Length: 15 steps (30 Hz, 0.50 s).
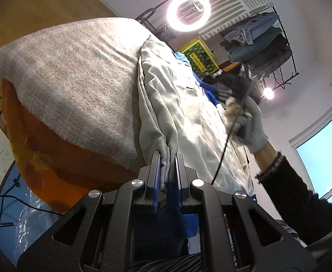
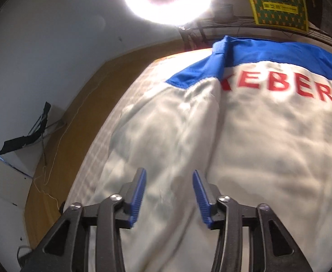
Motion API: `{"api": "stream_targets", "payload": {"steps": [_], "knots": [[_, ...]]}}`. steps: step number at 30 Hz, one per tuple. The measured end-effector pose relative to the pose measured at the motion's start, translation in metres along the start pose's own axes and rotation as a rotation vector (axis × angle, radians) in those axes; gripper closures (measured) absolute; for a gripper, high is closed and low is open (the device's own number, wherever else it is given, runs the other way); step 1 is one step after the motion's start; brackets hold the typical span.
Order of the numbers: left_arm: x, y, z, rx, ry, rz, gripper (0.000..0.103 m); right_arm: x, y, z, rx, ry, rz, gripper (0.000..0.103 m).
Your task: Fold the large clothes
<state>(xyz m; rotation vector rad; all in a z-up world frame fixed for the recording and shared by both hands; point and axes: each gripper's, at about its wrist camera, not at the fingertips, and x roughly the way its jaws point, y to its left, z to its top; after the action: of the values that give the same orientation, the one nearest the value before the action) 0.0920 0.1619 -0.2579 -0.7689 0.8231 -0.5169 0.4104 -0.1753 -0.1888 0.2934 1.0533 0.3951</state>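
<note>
A large pale grey jacket (image 1: 184, 104) with blue shoulders and red letters lies spread on a padded table. In the right wrist view the jacket (image 2: 245, 147) fills the frame, blue yoke (image 2: 268, 54) at the far end. My left gripper (image 1: 167, 156) is shut on the jacket's ribbed hem (image 1: 164, 165) at the near edge. My right gripper (image 2: 169, 174) is open and empty, its fingers hovering just over the jacket's cloth. In the left wrist view the right gripper (image 1: 231, 95) shows blurred in a gloved hand (image 1: 252, 124) over the jacket's far side.
A grey-beige blanket (image 1: 70, 79) covers the table, over an orange flowered cloth (image 1: 43, 154). A ring light (image 1: 188, 11) stands beyond the table. A rack with folded clothes (image 1: 256, 43) and a yellow-green box (image 1: 200, 56) stand behind. Cables (image 1: 9, 197) lie on the floor at left.
</note>
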Motion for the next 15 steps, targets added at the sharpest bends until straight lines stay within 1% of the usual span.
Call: {"api": "stream_targets", "payload": {"steps": [1, 3, 5, 6, 7, 8, 9, 10, 11, 12, 13, 14, 15], "knots": [[0.000, 0.000, 0.000, 0.000, 0.001, 0.000, 0.093, 0.005, 0.002, 0.002, -0.012, 0.000, -0.002, 0.063], [0.001, -0.002, 0.001, -0.001, -0.001, -0.003, 0.093, 0.024, 0.008, 0.009, -0.065, 0.009, -0.033, 0.064], [0.001, -0.006, 0.002, -0.001, -0.004, -0.009, 0.093, 0.042, 0.007, 0.009, -0.088, 0.045, -0.074, 0.070], [0.002, -0.008, 0.002, 0.001, -0.006, -0.015, 0.094, 0.051, 0.004, 0.009, -0.086, 0.067, -0.098, 0.071], [0.002, -0.011, 0.002, 0.006, -0.009, -0.021, 0.094, 0.061, 0.001, 0.008, -0.081, 0.100, -0.123, 0.075], [0.003, -0.015, 0.003, 0.019, -0.011, -0.024, 0.094, 0.061, 0.001, 0.008, -0.090, 0.086, -0.129, 0.077], [0.004, -0.020, 0.003, 0.034, -0.012, -0.026, 0.094, 0.061, 0.004, 0.009, -0.100, 0.096, -0.137, 0.076], [0.005, -0.024, 0.003, 0.052, -0.013, -0.026, 0.094, 0.061, 0.006, 0.010, -0.101, 0.106, -0.145, 0.076], [0.006, -0.030, 0.003, 0.075, -0.013, -0.026, 0.094, 0.057, 0.011, 0.011, -0.100, 0.111, -0.152, 0.073], [0.007, -0.035, 0.003, 0.095, -0.012, -0.026, 0.094, 0.051, 0.016, 0.011, -0.093, 0.112, -0.137, 0.069], [0.008, -0.039, 0.003, 0.113, -0.012, -0.025, 0.094, 0.044, 0.023, 0.010, -0.086, 0.112, -0.105, 0.064], [0.008, -0.044, 0.003, 0.137, -0.011, -0.022, 0.094, 0.038, 0.030, 0.009, -0.085, 0.115, -0.076, 0.055], [0.009, -0.046, 0.004, 0.149, -0.011, -0.021, 0.094, 0.029, 0.042, 0.007, -0.094, 0.121, -0.032, 0.051]]}}
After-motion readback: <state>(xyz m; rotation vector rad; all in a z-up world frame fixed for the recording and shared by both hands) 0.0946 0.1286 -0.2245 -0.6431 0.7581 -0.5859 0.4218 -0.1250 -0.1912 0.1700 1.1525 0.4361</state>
